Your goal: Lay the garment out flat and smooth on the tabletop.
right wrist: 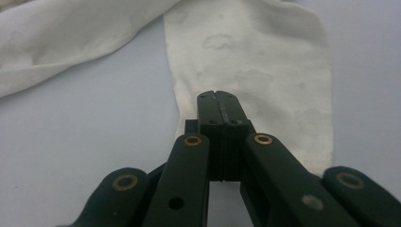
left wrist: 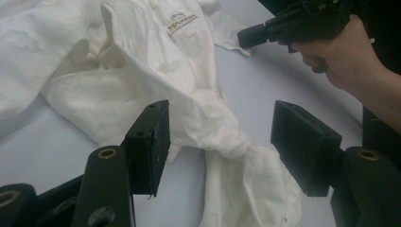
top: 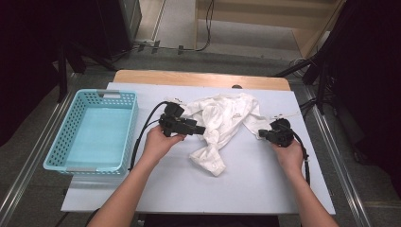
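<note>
While the white garment lies crumpled at mid-bench, the right gripper has its jaws fully closed, seemingly pinching the edge of a flat sleeve end, probably to draw that sleeve out straight. The left gripper hovers with jaws half open astride the twisted other sleeve, gripping nothing. A turquoise basket stands left, likely the destination.
</note>
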